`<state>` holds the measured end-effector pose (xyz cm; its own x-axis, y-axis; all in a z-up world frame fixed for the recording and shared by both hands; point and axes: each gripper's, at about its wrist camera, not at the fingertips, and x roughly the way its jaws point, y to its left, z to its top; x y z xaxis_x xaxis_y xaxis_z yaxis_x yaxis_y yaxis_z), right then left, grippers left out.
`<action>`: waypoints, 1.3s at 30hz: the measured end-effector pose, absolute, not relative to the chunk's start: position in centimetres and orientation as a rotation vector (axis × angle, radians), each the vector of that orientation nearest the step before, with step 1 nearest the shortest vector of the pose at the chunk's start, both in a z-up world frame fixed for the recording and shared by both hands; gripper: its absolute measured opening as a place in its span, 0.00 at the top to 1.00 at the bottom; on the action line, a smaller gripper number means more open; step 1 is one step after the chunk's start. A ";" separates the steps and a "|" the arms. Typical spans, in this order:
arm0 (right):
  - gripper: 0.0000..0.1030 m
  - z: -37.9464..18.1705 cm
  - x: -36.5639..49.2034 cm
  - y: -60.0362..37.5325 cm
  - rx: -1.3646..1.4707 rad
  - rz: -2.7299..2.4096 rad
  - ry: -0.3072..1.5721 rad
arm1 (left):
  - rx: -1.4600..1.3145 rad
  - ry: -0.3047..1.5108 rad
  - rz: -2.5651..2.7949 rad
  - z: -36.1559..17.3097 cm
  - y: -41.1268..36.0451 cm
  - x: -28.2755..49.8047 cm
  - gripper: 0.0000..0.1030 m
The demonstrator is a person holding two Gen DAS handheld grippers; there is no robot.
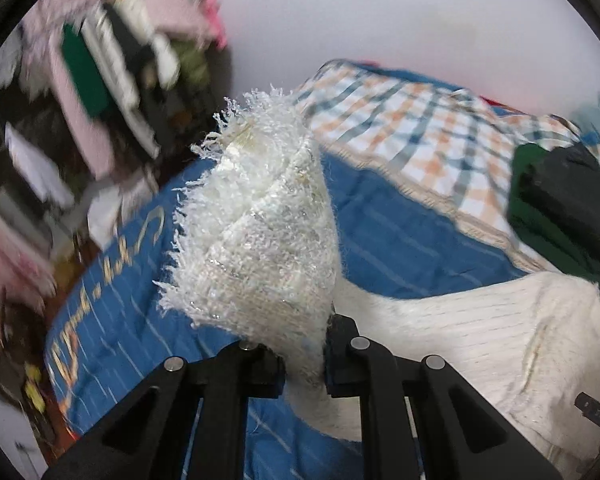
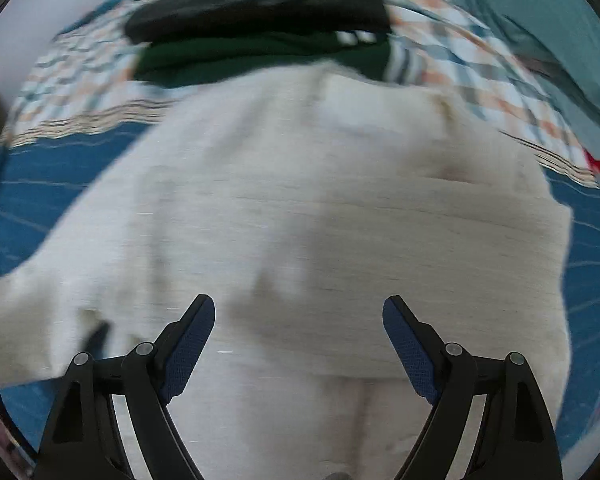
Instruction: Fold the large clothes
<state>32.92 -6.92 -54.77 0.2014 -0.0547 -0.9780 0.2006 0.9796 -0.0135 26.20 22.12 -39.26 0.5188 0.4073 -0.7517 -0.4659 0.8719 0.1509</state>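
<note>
On the bed, over a blue quilt (image 1: 400, 236), lies the white sweater (image 2: 300, 208), spread broad and mostly flat across the near and middle part of the bedding, with its far edge close to a dark green and black garment (image 2: 260, 40) that sits on a plaid blanket (image 1: 412, 120). The left gripper (image 1: 304, 364) is clamped on a fringed edge of the sweater, the knit pinched between its two jaws and standing up in a tall peak ahead of the camera; lifting that edge clear of the quilt looks meant to free it so it can be carried over the body of the garment as a fold. From the pinch the cloth runs down and to the right into the flat part of the sweater, so the rest is left lying as an anchor. The right gripper (image 2: 299, 340) hangs above the flat middle of the sweater with its jaws wide apart and nothing between them, probably placed there either to press the cloth down while the left side is drawn across or to take a second hold. At far left, beyond the bed's edge, is blurred room clutter too smeared to identify. The fold itself appears not yet laid.
</note>
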 end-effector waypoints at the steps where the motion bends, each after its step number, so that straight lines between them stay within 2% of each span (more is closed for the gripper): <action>1: 0.15 -55.1 32.8 -7.9 0.129 -0.203 1.372 | -0.041 0.860 0.506 -38.5 20.7 26.3 0.91; 7: 0.15 -55.2 32.4 -11.8 0.156 -0.243 1.370 | 0.121 0.799 0.357 -35.7 10.0 27.7 0.91; 12: 0.15 -54.7 30.8 -18.9 0.251 -0.272 1.362 | 0.165 0.832 0.184 -36.1 -0.9 27.9 0.91; 20: 0.15 -55.1 23.9 -34.3 0.482 -0.418 1.361 | 0.175 0.957 -0.078 -40.7 -18.8 27.1 0.91; 26: 0.15 -56.5 19.0 -41.2 0.546 -0.482 1.387 | 0.274 1.055 -0.160 -45.4 -26.6 26.3 0.89; 28: 0.15 -57.1 17.6 -42.9 0.572 -0.485 1.401 | 0.299 1.078 -0.152 -46.8 -27.3 26.1 0.85; 29: 0.15 -57.3 17.1 -43.5 0.598 -0.471 1.400 | 0.311 1.093 -0.145 -47.5 -27.6 26.1 0.82; 30: 0.15 -57.5 16.4 -43.8 0.625 -0.455 1.396 | 0.303 1.113 -0.150 -47.9 -27.6 26.2 0.69; 31: 0.15 -57.6 16.0 -44.1 0.640 -0.446 1.393 | 0.290 1.124 -0.162 -48.0 -27.4 26.2 0.43; 33: 0.15 -57.5 15.0 -44.7 0.667 -0.418 1.381 | 0.260 1.143 -0.187 -48.0 -27.3 26.5 0.08; 39: 0.15 -56.9 12.7 -45.7 0.767 -0.344 1.373 | 0.218 1.128 -0.209 -44.8 -25.3 25.0 0.08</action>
